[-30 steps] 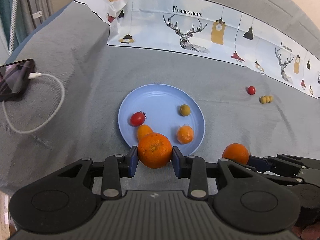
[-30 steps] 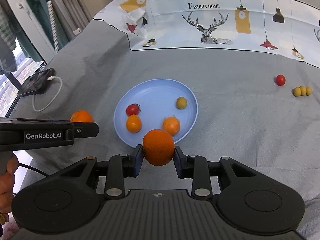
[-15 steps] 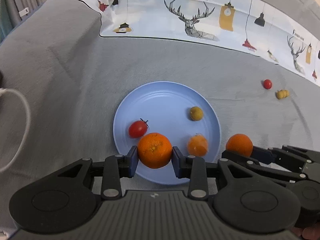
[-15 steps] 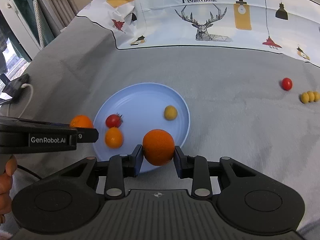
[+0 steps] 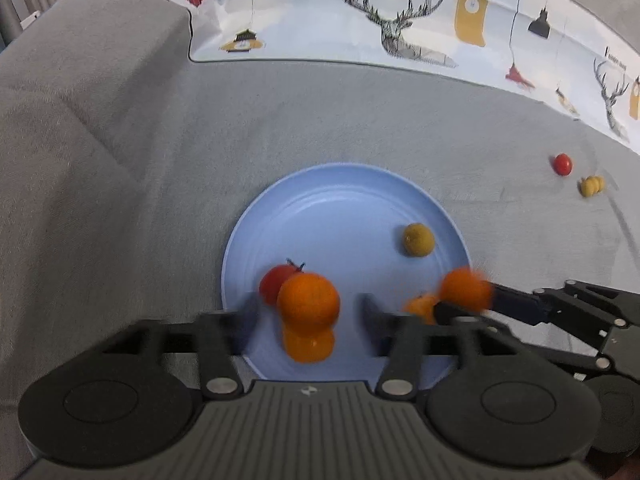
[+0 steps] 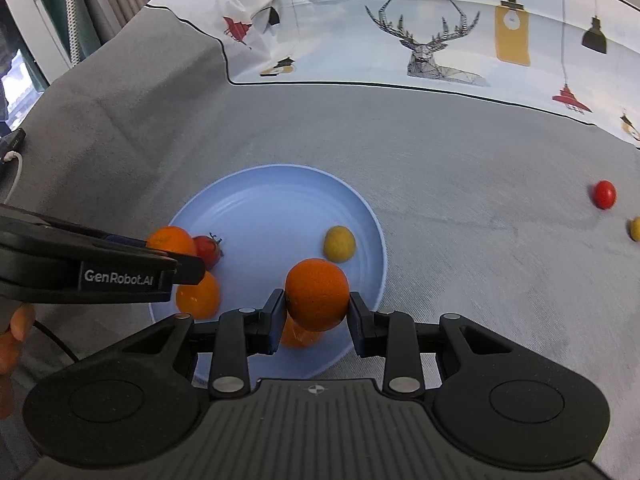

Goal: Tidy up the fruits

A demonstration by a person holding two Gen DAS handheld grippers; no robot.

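Note:
A blue plate (image 5: 344, 200) (image 6: 280, 184) lies on the grey cloth. It holds a red tomato (image 5: 274, 284) (image 6: 208, 249), a yellow-green fruit (image 5: 418, 239) (image 6: 339, 244) and small orange fruits (image 5: 308, 344) (image 6: 198, 295). My left gripper (image 5: 308, 312) is open over the plate's near edge; an orange (image 5: 308, 300) sits free between its blurred fingers. My right gripper (image 6: 316, 308) is shut on a second orange (image 6: 317, 294) (image 5: 464, 289) above the plate's near right rim.
A red cherry tomato (image 5: 562, 164) (image 6: 604, 194) and small yellow fruits (image 5: 591, 186) (image 6: 635, 229) lie on the cloth at the right. A printed deer cloth (image 5: 400, 20) (image 6: 440, 32) covers the back. A phone with cable (image 6: 10, 148) is at the far left.
My left gripper has opened and let go of its orange over the plate. Both grippers moved forward over the plate; the right one still holds its orange.

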